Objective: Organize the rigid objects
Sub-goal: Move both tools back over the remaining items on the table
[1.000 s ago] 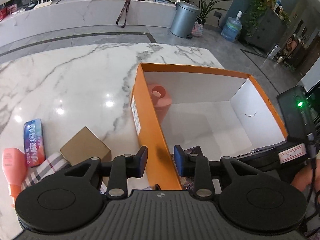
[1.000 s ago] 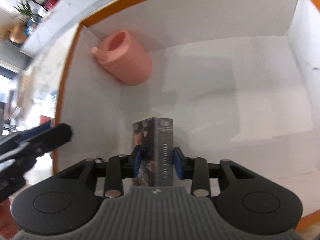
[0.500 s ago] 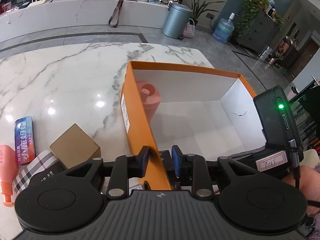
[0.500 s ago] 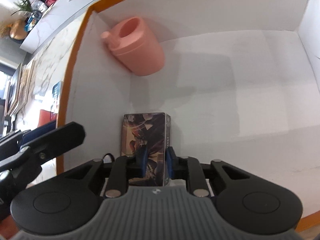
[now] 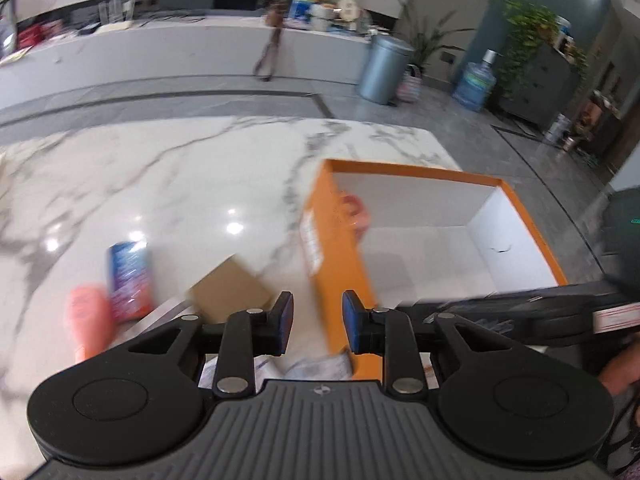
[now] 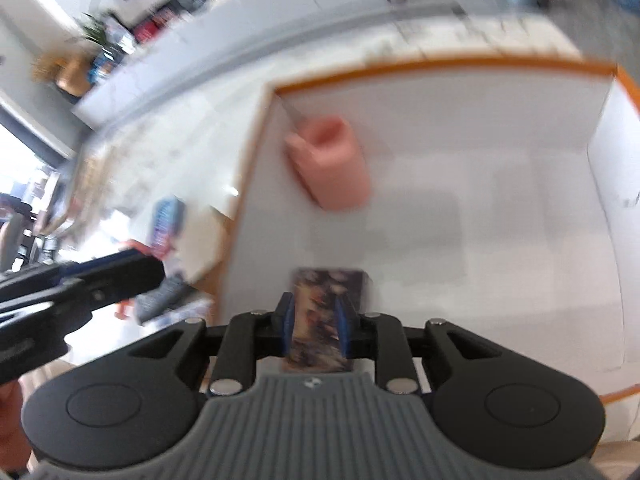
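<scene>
— Lifting both hands now; what's changed?
— My right gripper (image 6: pixel 315 330), jaws opening, has risen above the dark printed card box (image 6: pixel 328 284) inside the orange-rimmed white carton (image 6: pixel 440 66). Left gripper (image 5: pixel 315 322) holds nothing, nearly closed.

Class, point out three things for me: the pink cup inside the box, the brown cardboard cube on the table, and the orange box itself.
pink cup (image 6: pixel 332 164), right wrist view, on its side wall.
cardboard cube (image 5: pixel 230 290), left wrist view, on its top face.
orange box (image 5: pixel 336 280), left wrist view, on its outer left wall.
</scene>
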Available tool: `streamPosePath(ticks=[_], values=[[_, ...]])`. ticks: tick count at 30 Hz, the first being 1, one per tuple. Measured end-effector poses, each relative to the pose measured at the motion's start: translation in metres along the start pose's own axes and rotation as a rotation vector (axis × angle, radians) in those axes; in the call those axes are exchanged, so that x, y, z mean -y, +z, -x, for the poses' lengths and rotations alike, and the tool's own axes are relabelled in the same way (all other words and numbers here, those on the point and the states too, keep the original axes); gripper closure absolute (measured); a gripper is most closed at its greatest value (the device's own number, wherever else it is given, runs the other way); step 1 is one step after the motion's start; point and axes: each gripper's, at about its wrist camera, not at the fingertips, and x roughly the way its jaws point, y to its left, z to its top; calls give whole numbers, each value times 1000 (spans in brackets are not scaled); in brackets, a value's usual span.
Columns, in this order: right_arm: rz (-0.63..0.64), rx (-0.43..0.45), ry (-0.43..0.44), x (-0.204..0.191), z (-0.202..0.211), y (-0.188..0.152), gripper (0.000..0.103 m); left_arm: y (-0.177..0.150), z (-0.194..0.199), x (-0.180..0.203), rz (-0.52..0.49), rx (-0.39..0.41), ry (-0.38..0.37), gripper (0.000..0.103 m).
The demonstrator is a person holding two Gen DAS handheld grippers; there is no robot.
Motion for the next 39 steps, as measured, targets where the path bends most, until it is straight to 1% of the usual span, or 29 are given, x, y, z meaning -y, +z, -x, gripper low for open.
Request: streamPosePath(ticks=[2,4,6,8,10,13,16,18,20,21,22,24,25,26,28,30,32,34,37,39], values=[[33,60,35,-12,17,-6,79,-10,12,-15,17,-20,45,73],[59,97,84,-26,24,-14,79,-21,22,-28,22,-51,100,73],[91,122,162,-42,36,-28,79,-35,30,-40,17,-88,138,73],[142,109,215,-60,37,-39,78,-49,33,-50,5,-132,154,73],[205,60,246,-82,28,-53,76,-59,36,-56,-9,-167,171,73],[289,-44,238,-109,-3,-73,75,-74,36,-63,-54,-204,190,73],[340,-151,218,-124,-30,-88,75,-85,34,-63,-116,-232,197,73],[366,-203,204,-132,-46,-95,75,-88,28,-61,-168,-251,195,73],[373,-230,154,-132,-57,-104,74,-93,19,-56,-256,-279,192,71],[371,-245,137,-132,-62,-106,71,-96,14,-52,-309,-297,189,71],[364,-259,125,-130,-64,-109,64,-99,9,-50,-352,-314,189,71],[350,-277,112,-127,-61,-113,59,-105,2,-48,-415,-343,195,71],[348,-283,101,-125,-61,-115,58,-107,-1,-48,-434,-351,201,71],[349,-292,87,-124,-61,-116,58,-109,-4,-49,-445,-357,205,71],[354,-308,63,-123,-67,-119,51,-112,-8,-53,-439,-363,193,71],[353,-326,57,-124,-72,-121,51,-112,-8,-55,-425,-364,179,71],[365,-330,56,-128,-75,-124,52,-111,-8,-57,-410,-369,170,71],[366,-324,56,-130,-77,-124,58,-109,-9,-58,-395,-380,166,71],[352,-303,37,-130,-77,-119,63,-108,-13,-58,-385,-390,170,69],[342,-290,30,-128,-77,-115,64,-107,-15,-56,-379,-387,170,68]])
